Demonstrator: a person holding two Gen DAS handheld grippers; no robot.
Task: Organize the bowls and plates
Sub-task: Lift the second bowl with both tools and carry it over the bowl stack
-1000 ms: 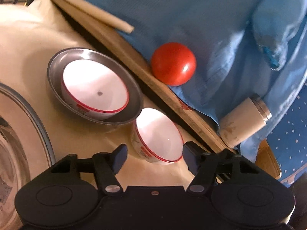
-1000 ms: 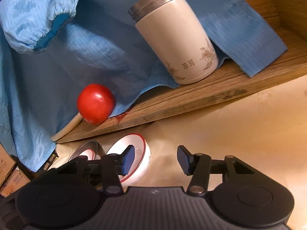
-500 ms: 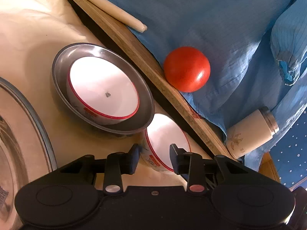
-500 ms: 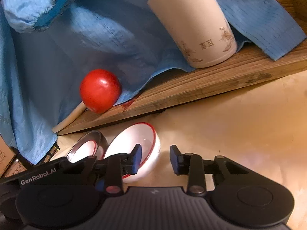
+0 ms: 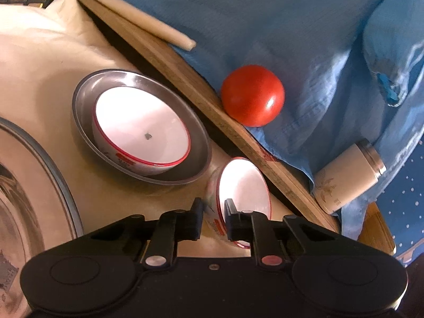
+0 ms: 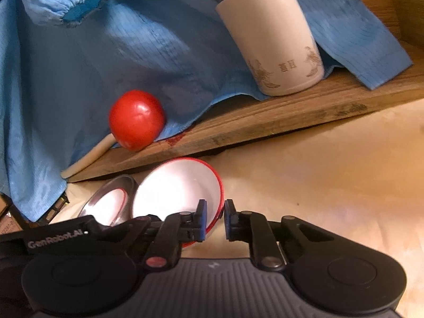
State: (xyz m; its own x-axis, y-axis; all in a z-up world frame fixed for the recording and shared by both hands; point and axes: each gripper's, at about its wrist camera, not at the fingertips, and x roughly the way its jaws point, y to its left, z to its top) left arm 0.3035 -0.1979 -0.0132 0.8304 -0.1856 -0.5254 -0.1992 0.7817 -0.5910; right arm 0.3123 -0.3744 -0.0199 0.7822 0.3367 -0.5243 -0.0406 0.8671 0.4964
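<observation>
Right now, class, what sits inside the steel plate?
Inside the steel plate sits one white red-rimmed bowl, upright and empty. The plate's floor beneath the bowl is covered, so nothing can be told there.

We see a red tomato point(image 5: 253, 95) and a cream flask point(image 6: 273, 39) on a wooden board point(image 6: 265, 122), over blue cloth point(image 5: 265, 13), beside a pale stick point(image 5: 137, 16).

Warm, fairly bright light falling from above. White bowl interiors point(image 5: 143, 127) blowing out, detail lost. Small glare spot shining on red tomato point(image 5: 253, 99). Steel basin rim point(image 5: 53, 164) at left edge bending strongly under fisheye distortion. Blue cloth point(image 6: 106, 61) in upper left of right wrist view smearing softly; frame corners darkening.
</observation>
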